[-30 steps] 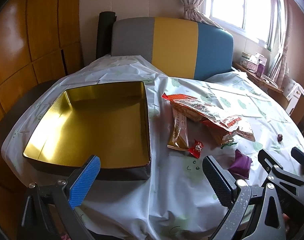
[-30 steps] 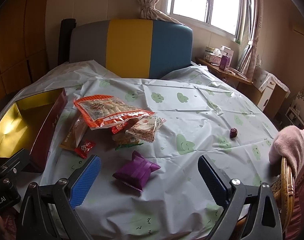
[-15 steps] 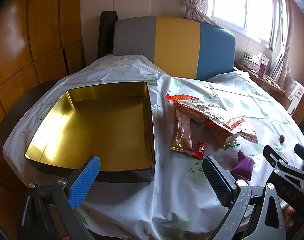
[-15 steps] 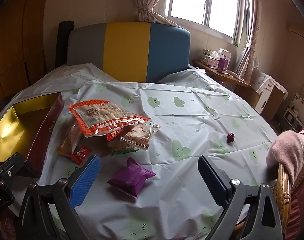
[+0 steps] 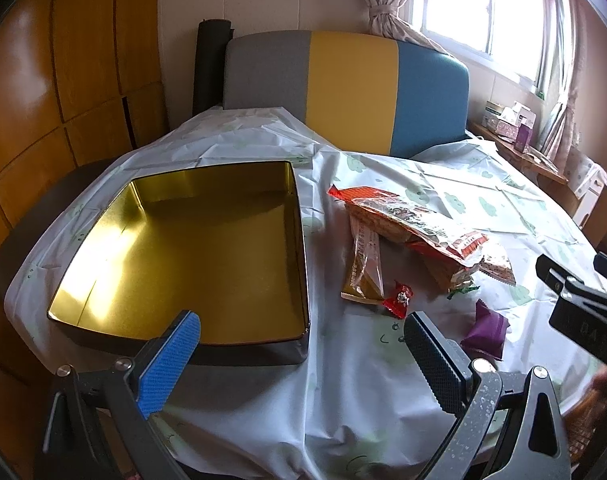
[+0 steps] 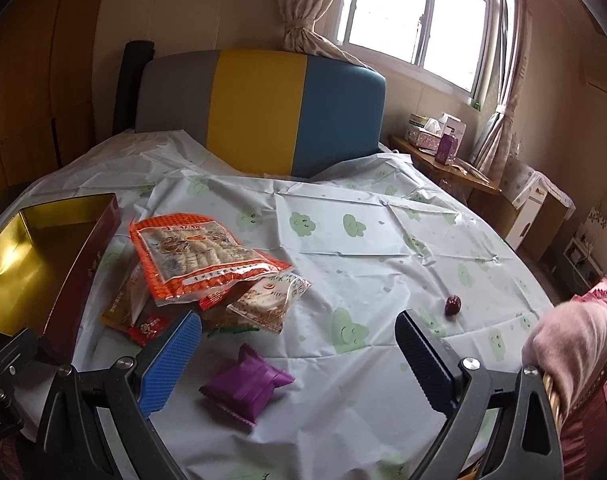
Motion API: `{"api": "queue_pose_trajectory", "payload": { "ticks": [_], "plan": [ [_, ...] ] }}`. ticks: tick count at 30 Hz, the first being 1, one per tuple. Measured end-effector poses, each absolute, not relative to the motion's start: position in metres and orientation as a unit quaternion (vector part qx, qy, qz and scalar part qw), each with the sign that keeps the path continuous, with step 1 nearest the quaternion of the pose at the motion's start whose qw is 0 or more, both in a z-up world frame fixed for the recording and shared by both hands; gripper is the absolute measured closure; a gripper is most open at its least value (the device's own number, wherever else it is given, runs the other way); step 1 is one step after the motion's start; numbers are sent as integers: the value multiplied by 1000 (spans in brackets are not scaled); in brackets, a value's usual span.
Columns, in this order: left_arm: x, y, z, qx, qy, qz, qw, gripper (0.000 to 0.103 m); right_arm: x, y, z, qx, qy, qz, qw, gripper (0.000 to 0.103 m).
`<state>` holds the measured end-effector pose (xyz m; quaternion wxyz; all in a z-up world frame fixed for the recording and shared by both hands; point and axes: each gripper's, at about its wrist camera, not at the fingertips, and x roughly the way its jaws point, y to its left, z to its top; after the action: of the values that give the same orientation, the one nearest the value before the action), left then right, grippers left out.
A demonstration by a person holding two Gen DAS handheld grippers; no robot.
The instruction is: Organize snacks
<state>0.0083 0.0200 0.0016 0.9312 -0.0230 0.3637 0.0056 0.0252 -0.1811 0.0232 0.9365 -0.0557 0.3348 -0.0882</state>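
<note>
Both the left gripper [image 5: 301, 346] and right gripper [image 6: 297, 346] gape wide and empty, and the light, crinkly purple packet [image 6: 247, 384] (likely slippery) seems best pinched across its puffy middle.

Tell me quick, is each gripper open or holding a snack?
Left gripper: open, holding nothing.
Right gripper: open, empty, above the purple foil snack packet.

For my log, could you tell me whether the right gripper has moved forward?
Yes: the right gripper has advanced; the purple packet now lies between its fingers.
</note>
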Motion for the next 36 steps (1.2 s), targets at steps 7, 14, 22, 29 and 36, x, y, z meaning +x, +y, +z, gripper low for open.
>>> {"api": "queue_pose_trajectory", "payload": {
  "ticks": [7,14,22,29,36],
  "plan": [
    [13,18,2,-21,365,5,931,1,40,-191,31,-80,333,-86,936,4],
    [17,17,2,-20,368,5,930,0,65,-211,42,-85,341,-85,932,4],
    [28,7,5,-13,376,-21,926,1,109,-243,45,-90,360,-76,926,4],
    [56,0,8,-77,414,-114,900,0,142,-283,12,-70,405,-55,910,4],
    [104,-8,8,-153,461,-135,864,14,150,-314,-1,10,433,-68,899,5]
  ]
}}
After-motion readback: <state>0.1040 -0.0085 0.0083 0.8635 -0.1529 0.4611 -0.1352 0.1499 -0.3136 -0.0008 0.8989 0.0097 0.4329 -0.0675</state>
